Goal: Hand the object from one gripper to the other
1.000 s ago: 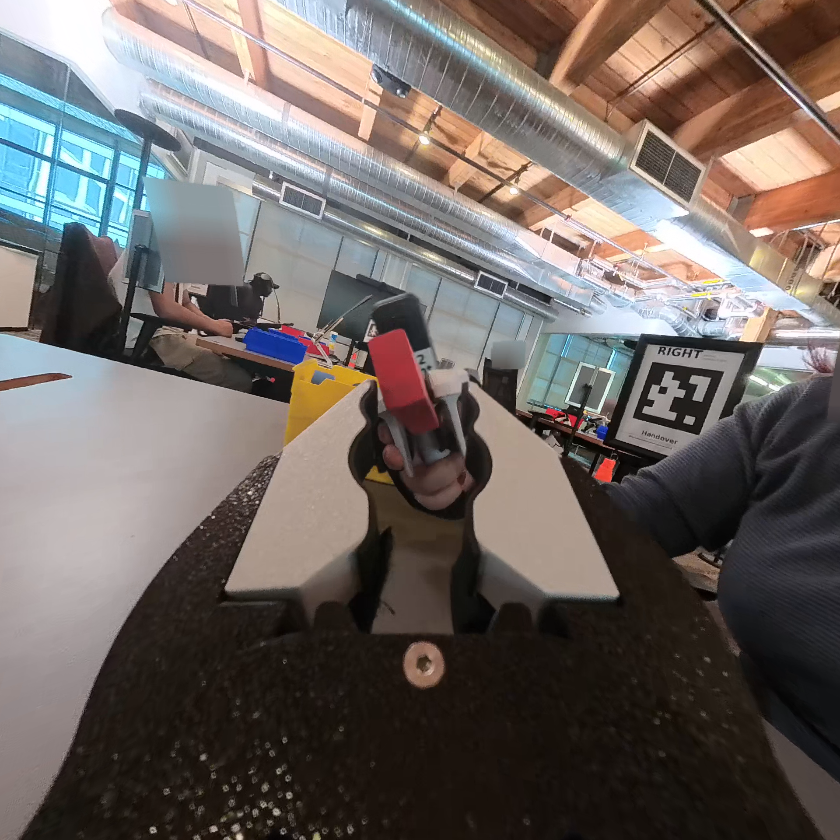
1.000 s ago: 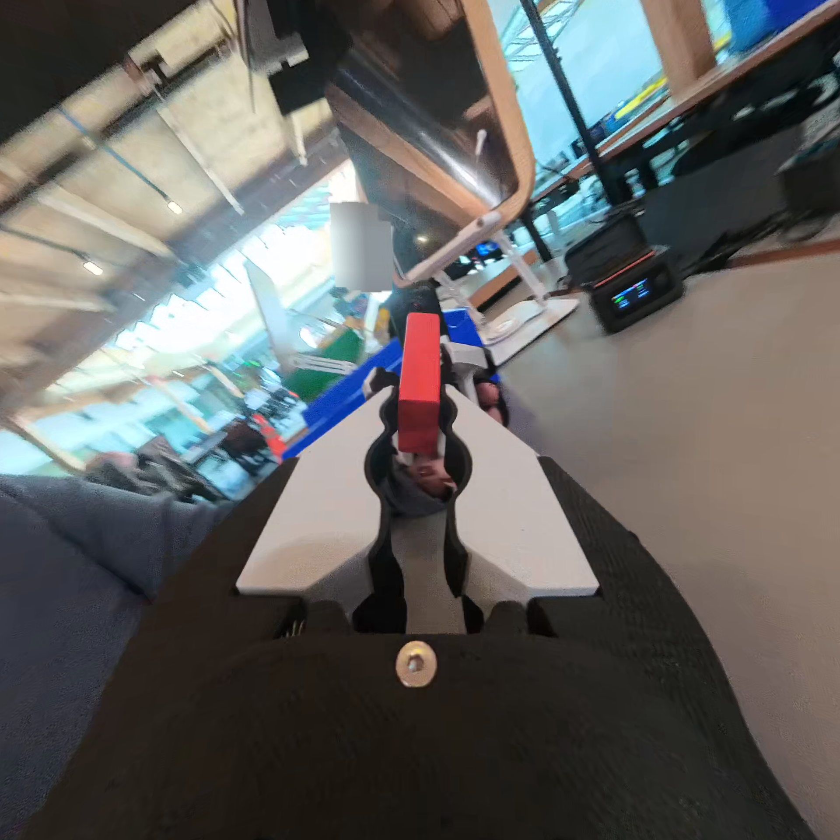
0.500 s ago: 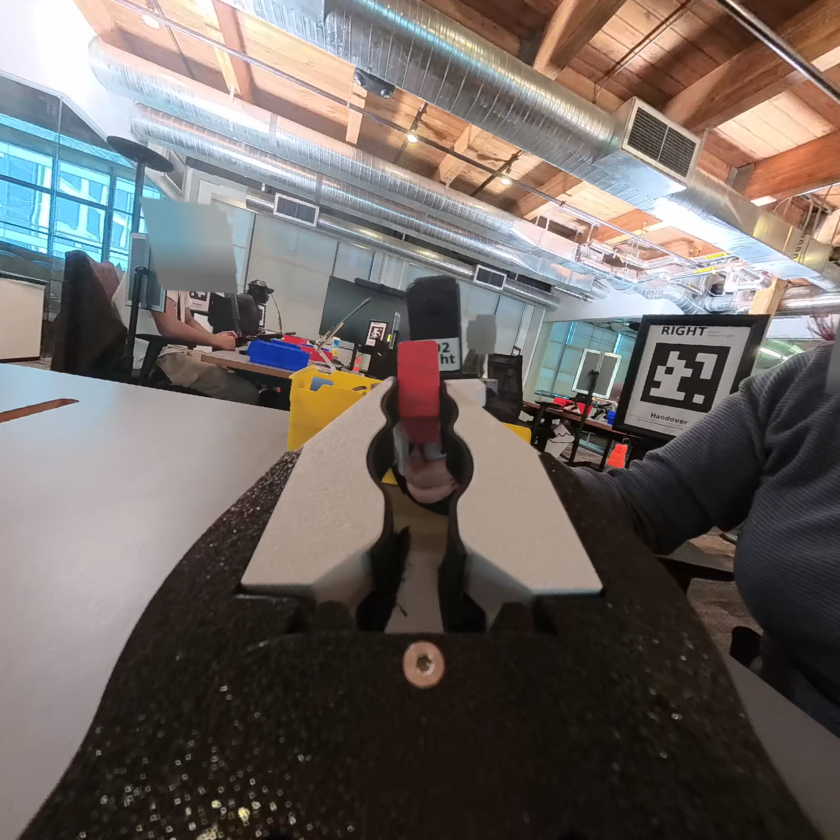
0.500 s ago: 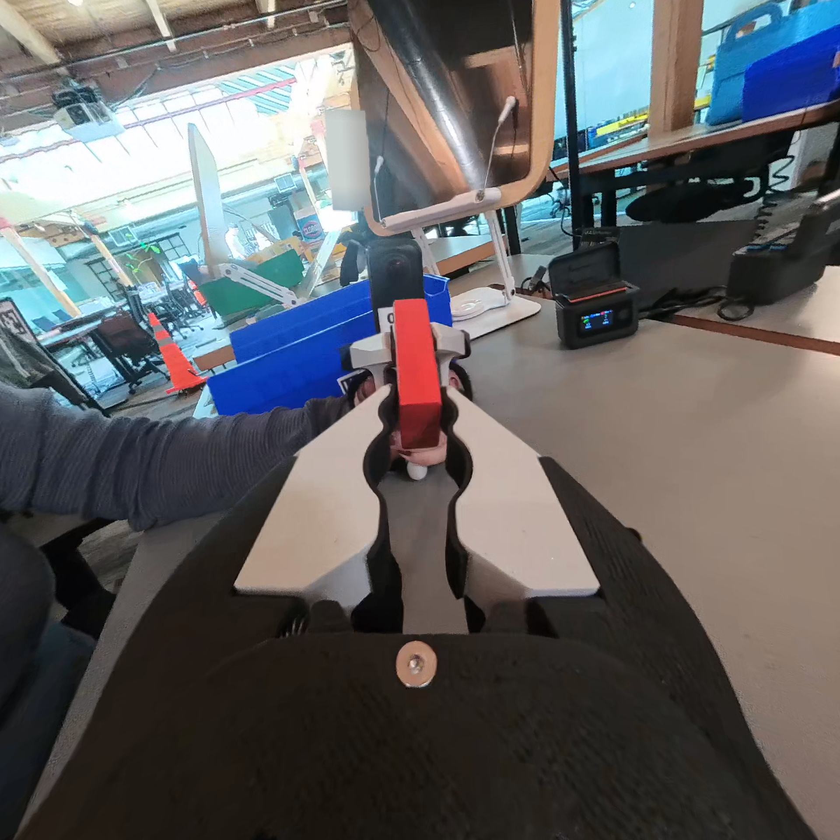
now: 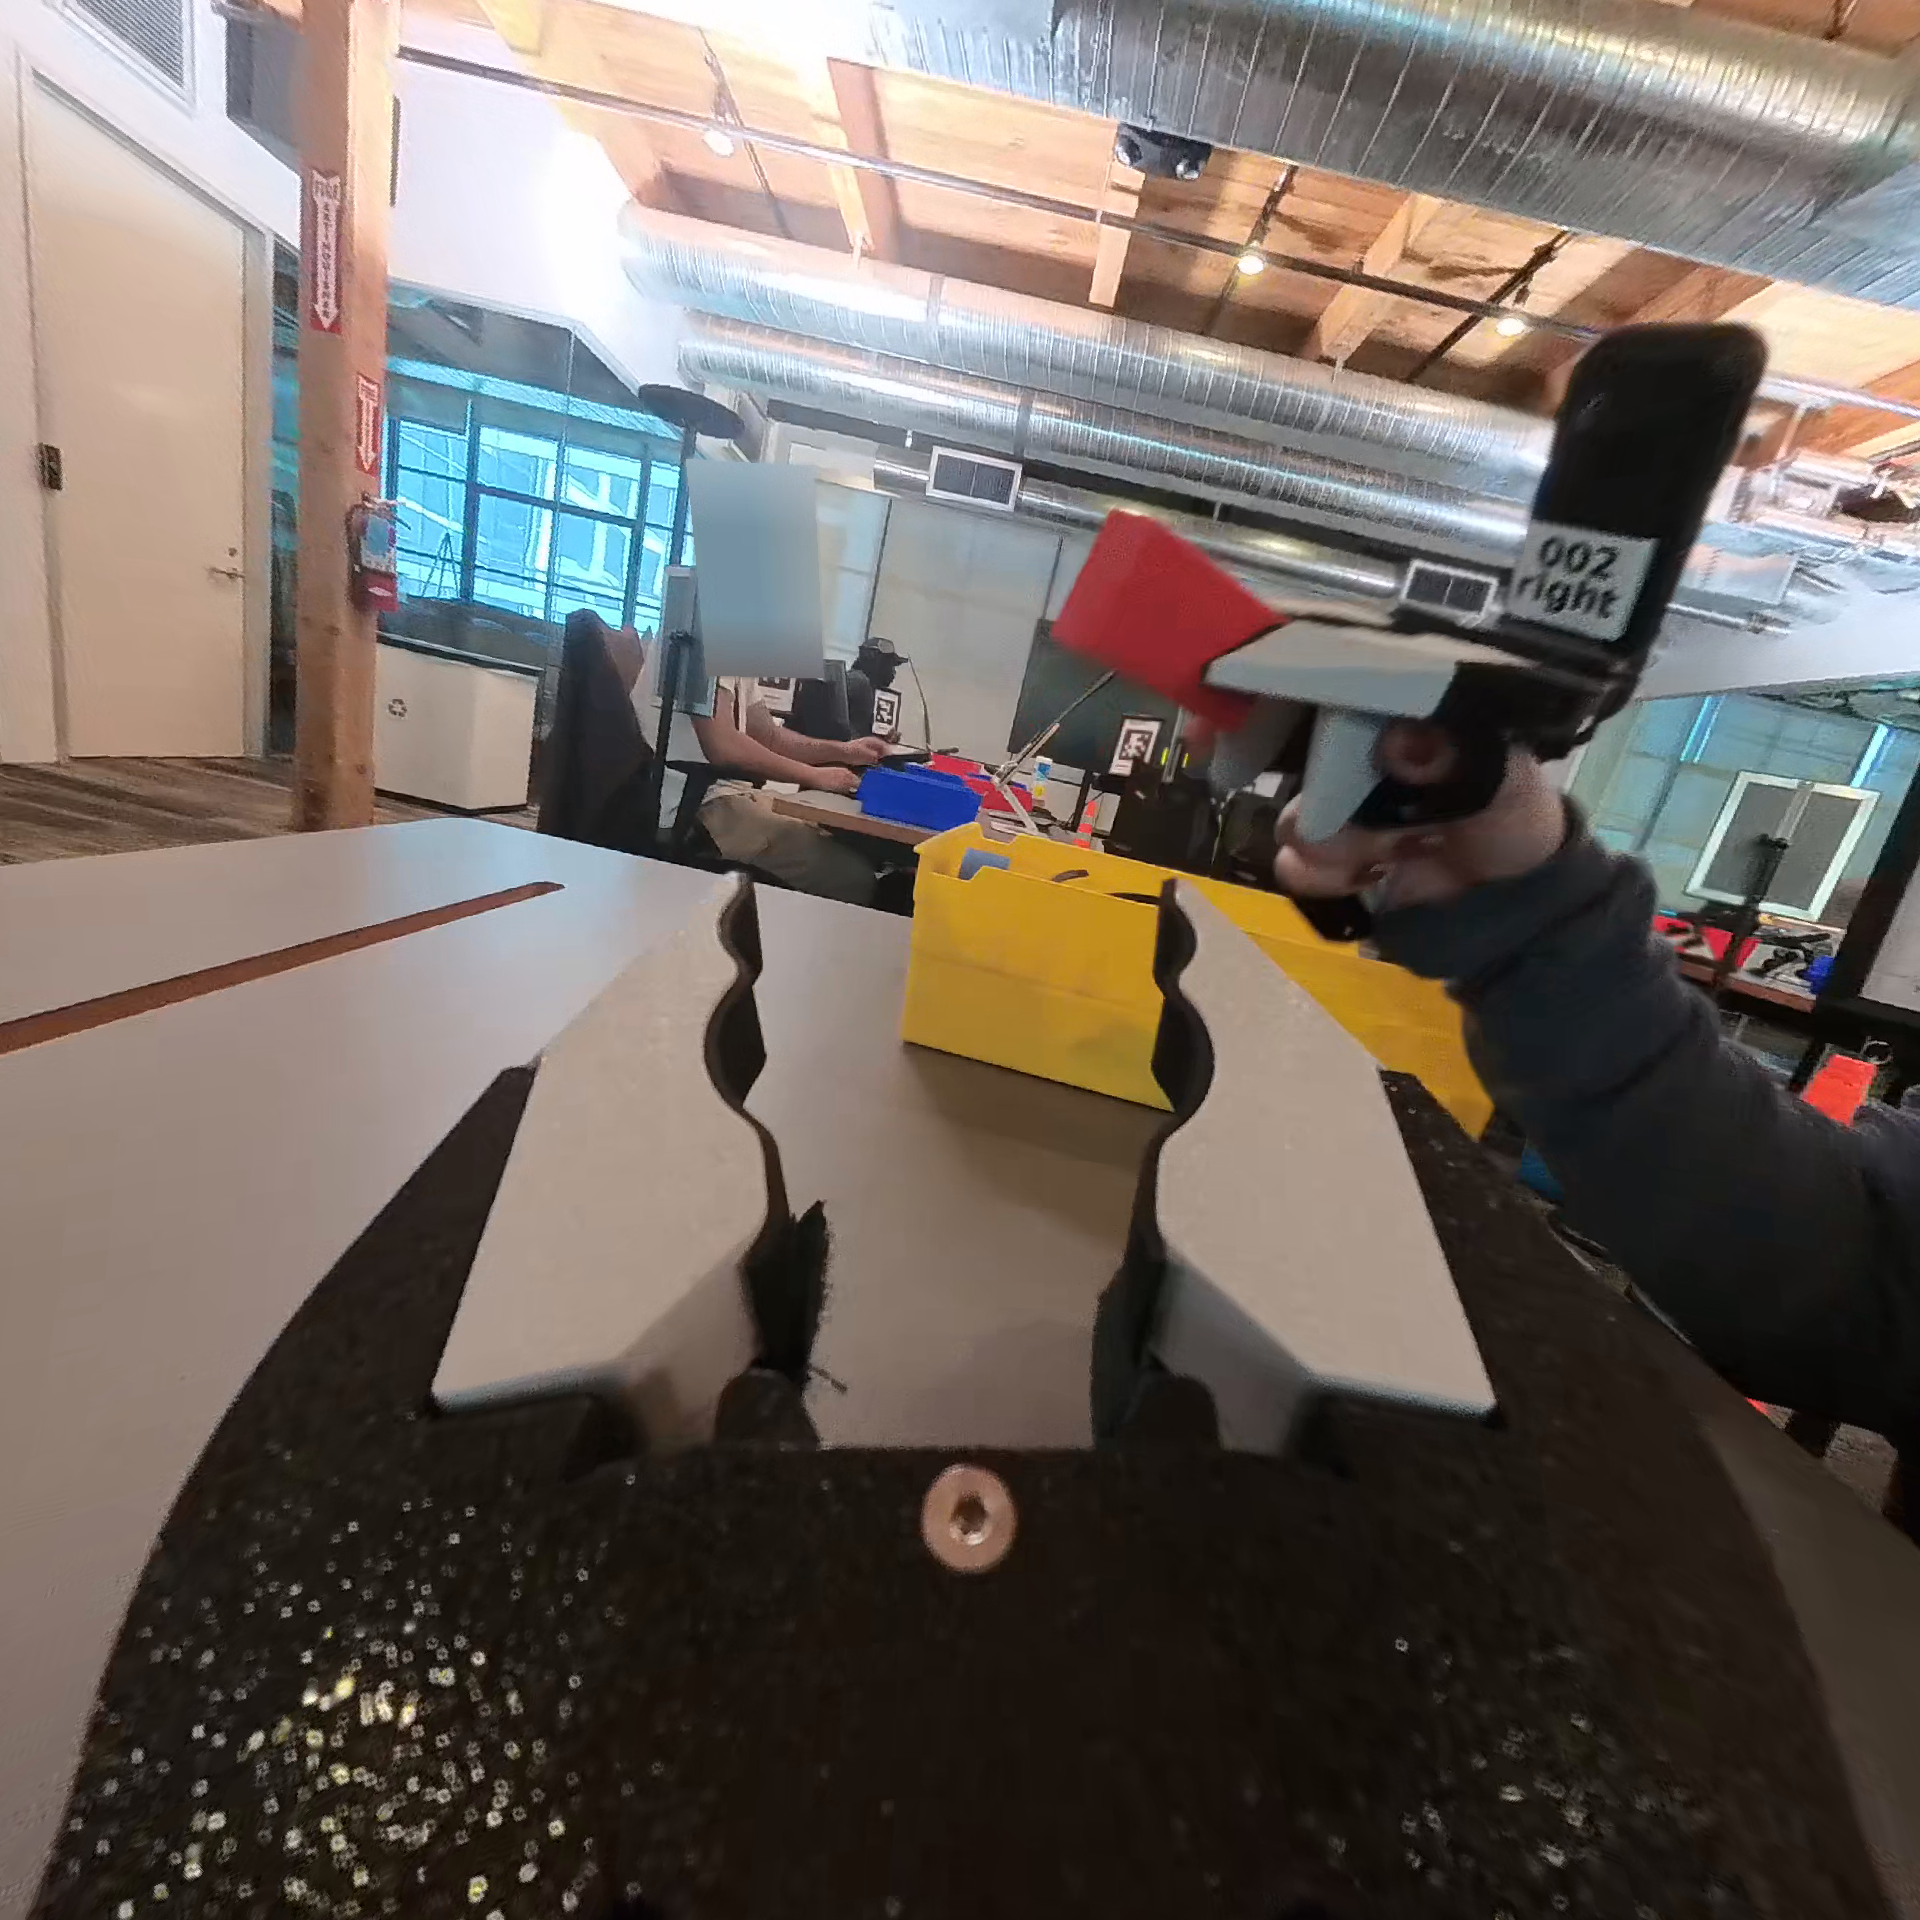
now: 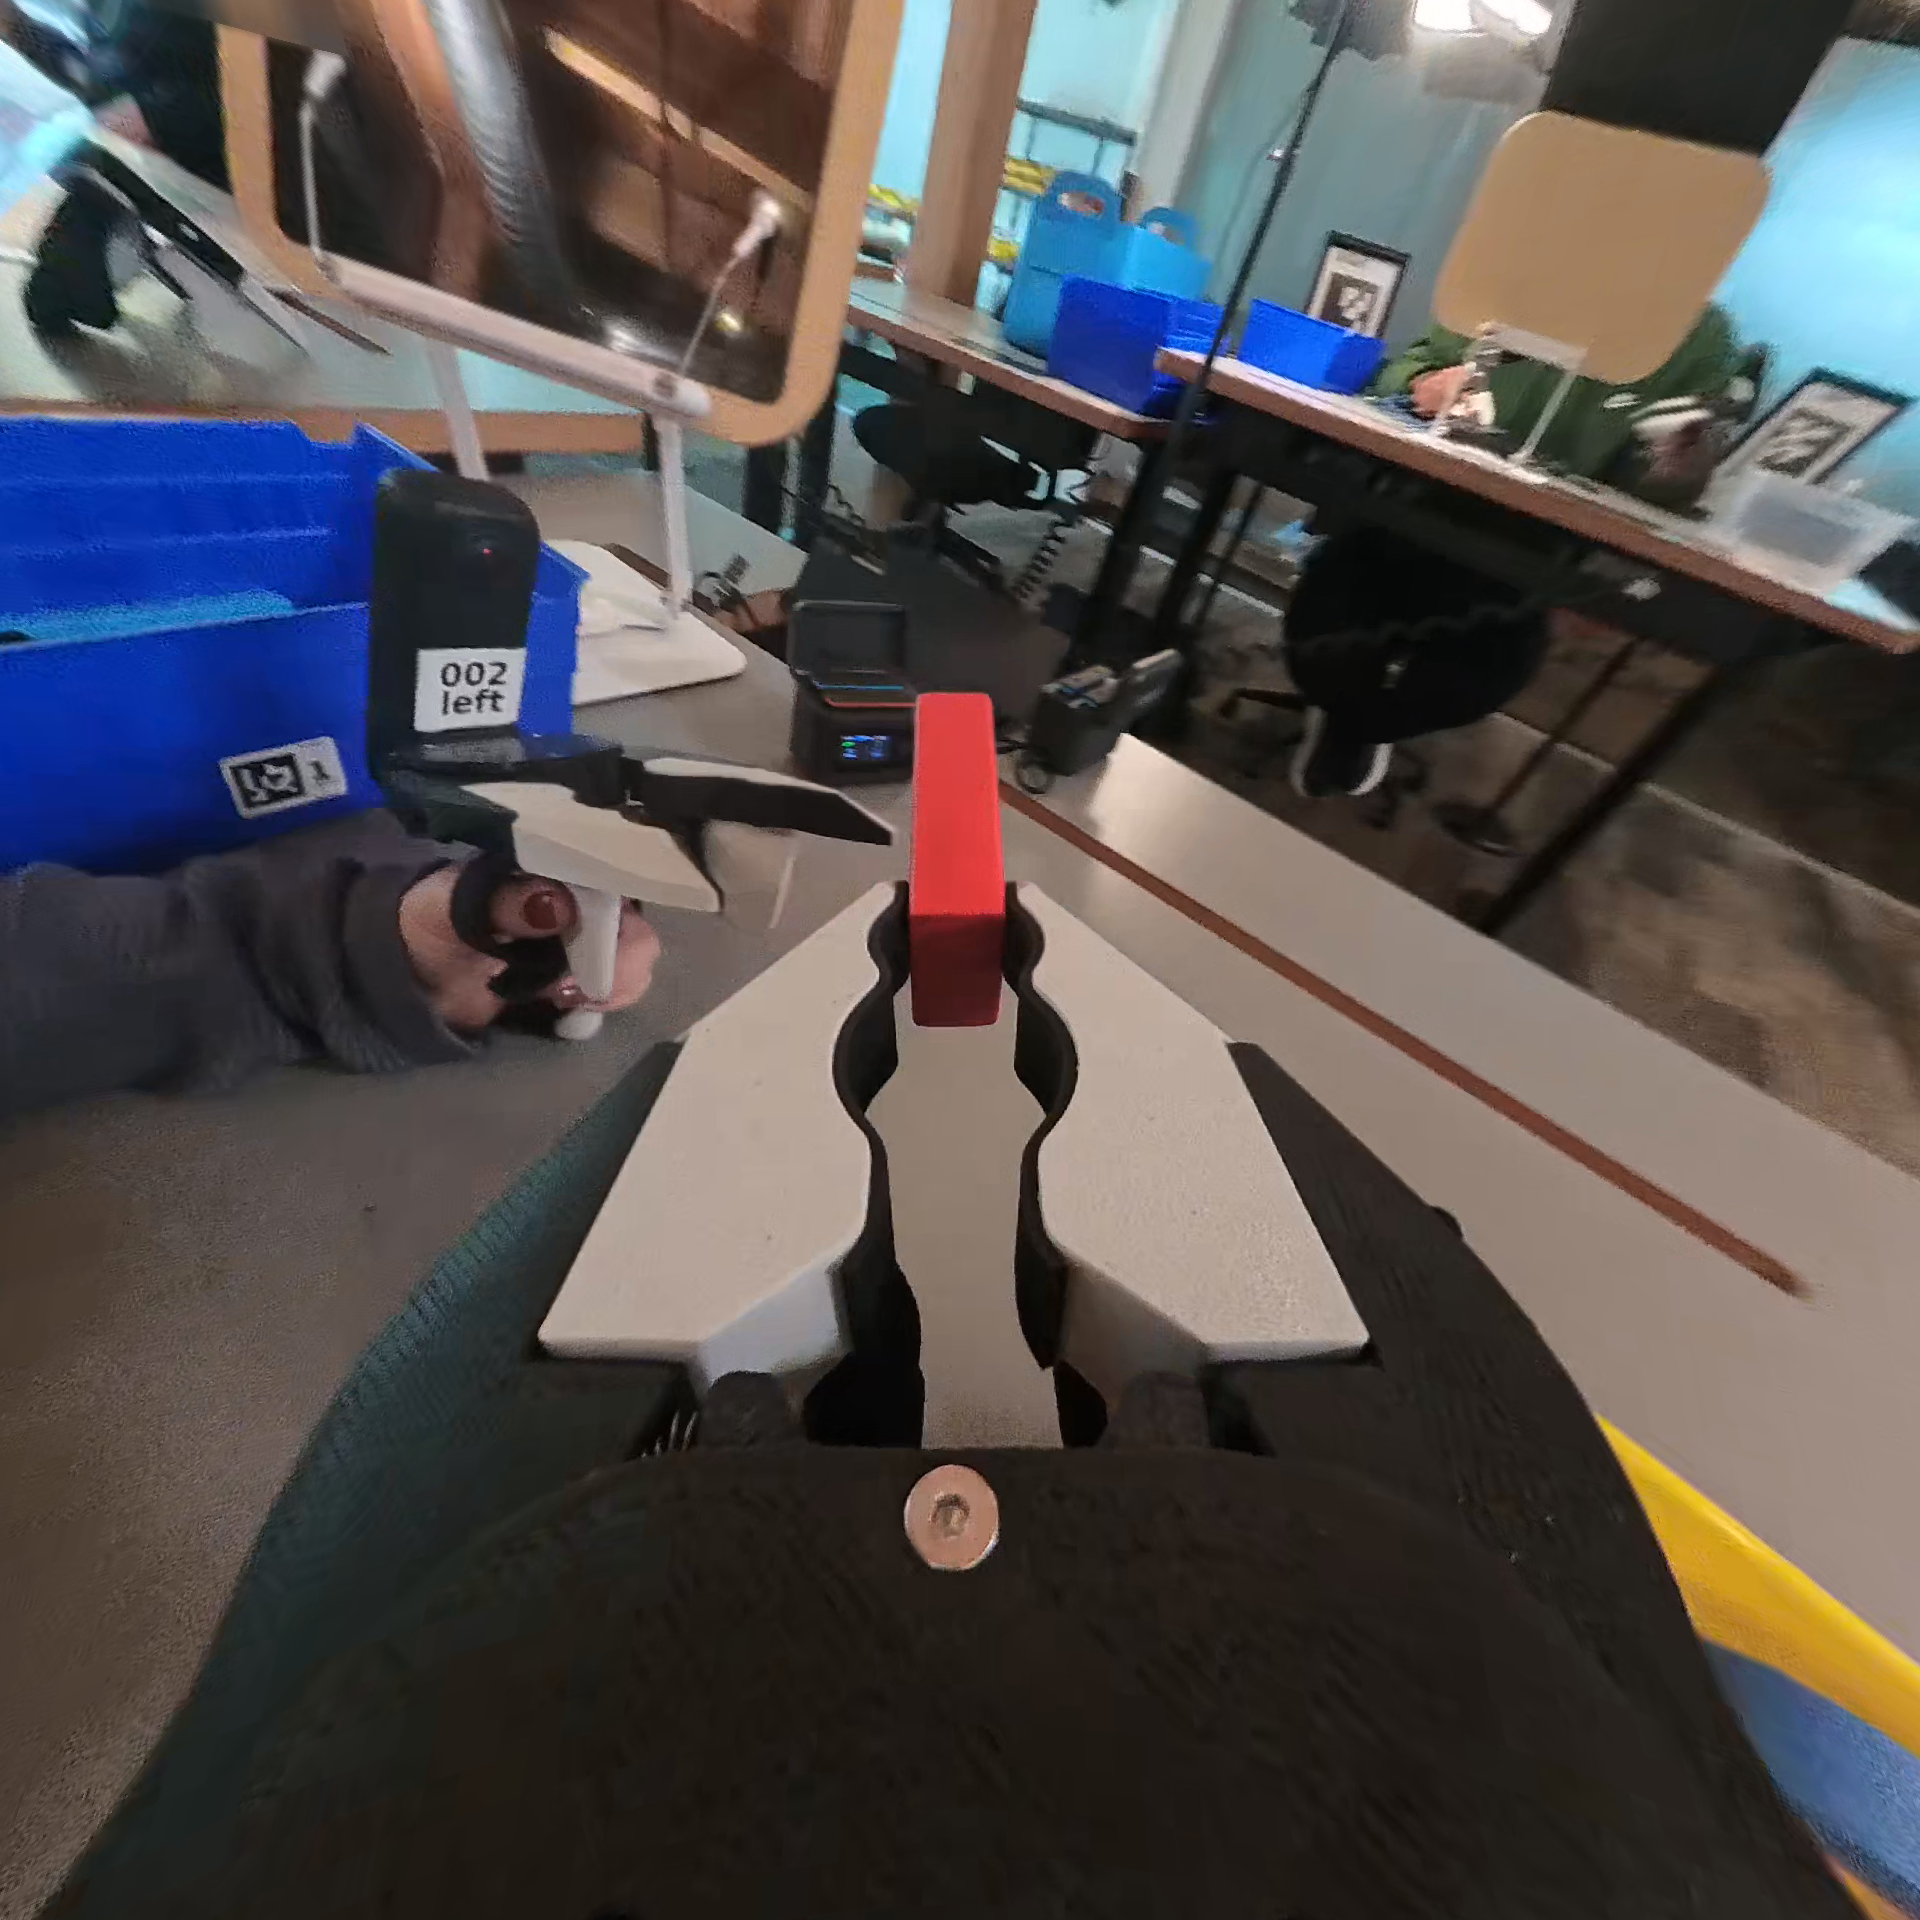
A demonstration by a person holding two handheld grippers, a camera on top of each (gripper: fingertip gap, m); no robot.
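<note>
A grey counter (image 5: 260, 1039) with a thin brown seam (image 5: 270, 961) fills the lower left of the left wrist view. At 2 o'clock on it stands a yellow bin (image 5: 1023, 982). Overhead run wooden beams (image 5: 1132, 177) and ribbed silver ducts (image 5: 1455, 99), with small spot lamps (image 5: 1250, 262). A wooden post (image 5: 338, 416) rises at 10 o'clock beside a white door (image 5: 135, 488); blue-lit windows (image 5: 499, 530) lie behind. In the right wrist view, a blue bin (image 6: 156, 644) sits at 9 o'clock, and wooden desks (image 6: 1455, 436) stretch toward 2 o'clock.
</note>
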